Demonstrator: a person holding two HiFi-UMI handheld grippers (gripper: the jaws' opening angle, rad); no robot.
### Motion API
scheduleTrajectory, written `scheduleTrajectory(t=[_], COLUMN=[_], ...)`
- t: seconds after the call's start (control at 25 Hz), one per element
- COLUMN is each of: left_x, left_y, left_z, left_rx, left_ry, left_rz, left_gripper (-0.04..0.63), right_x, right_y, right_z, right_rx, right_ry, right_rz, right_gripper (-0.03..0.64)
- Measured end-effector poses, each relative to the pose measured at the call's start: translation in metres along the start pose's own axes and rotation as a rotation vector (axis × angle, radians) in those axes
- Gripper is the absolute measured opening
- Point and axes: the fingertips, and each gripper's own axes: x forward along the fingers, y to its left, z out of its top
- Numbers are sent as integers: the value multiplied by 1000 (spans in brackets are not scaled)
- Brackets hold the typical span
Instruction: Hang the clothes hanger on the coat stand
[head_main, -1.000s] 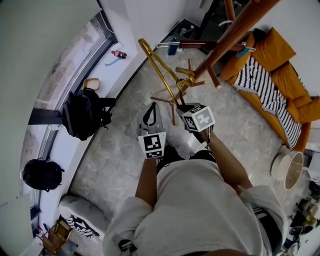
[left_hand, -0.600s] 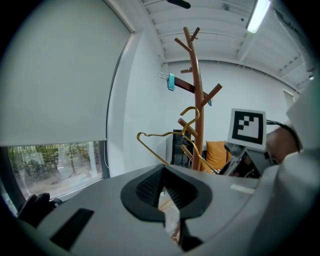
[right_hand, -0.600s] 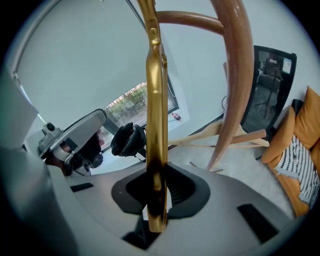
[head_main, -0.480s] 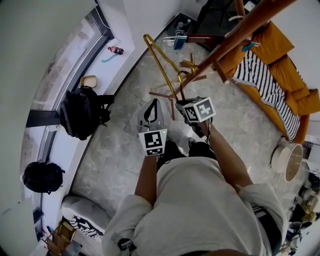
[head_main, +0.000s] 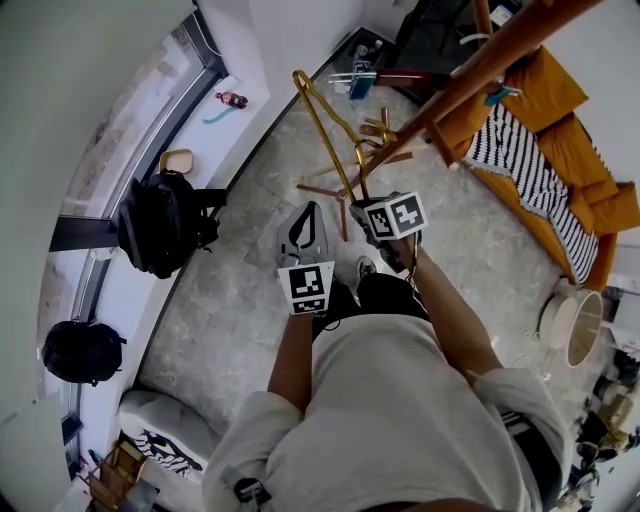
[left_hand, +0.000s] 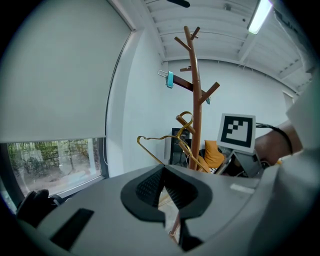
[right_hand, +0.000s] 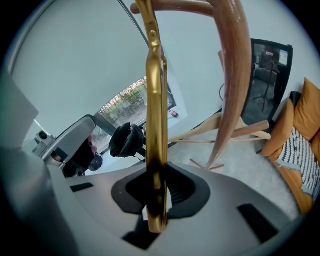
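A gold metal hanger (head_main: 322, 128) stands upright in my right gripper (head_main: 364, 208), which is shut on its lower bar. Its hook sits close to the wooden coat stand (head_main: 470, 75), beside the pole; whether they touch I cannot tell. In the right gripper view the gold bar (right_hand: 156, 125) runs straight up from between the pads of the right gripper (right_hand: 157, 192), with the stand's pole (right_hand: 235, 75) just right of it. My left gripper (head_main: 304, 214) hangs to the left, shut on nothing. From the left gripper (left_hand: 167, 192) I see the hanger (left_hand: 160, 145) and the stand (left_hand: 195, 100) ahead.
Two black backpacks (head_main: 160, 225) (head_main: 82, 350) lie along the window wall at left. An orange sofa with a striped cloth (head_main: 540, 160) stands to the right of the stand. A blue clip (head_main: 360, 85) hangs on a peg. A round white basket (head_main: 570, 335) stands at right.
My right gripper has carried the hanger a little up and away from me, closer to the stand's pole. The left gripper has hardly moved.
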Motion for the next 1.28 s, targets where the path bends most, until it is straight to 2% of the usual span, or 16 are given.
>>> scheduleTrajectory(t=[0.72, 1.04, 1.28], left_x=[15, 20, 21], left_y=[-6, -13, -16], left_z=[-2, -4, -3], left_rx=[9, 12, 17], left_ry=[18, 26, 29], left_rz=[-26, -36, -39], left_gripper=[9, 9, 9], right_x=[11, 11, 9], right_y=[-26, -41, -49], right_z=[-16, -21, -22], right_rx=[76, 47, 22], right_ry=[14, -4, -61], right_rz=[-8, -49, -88], right_gripper=[43, 44, 44])
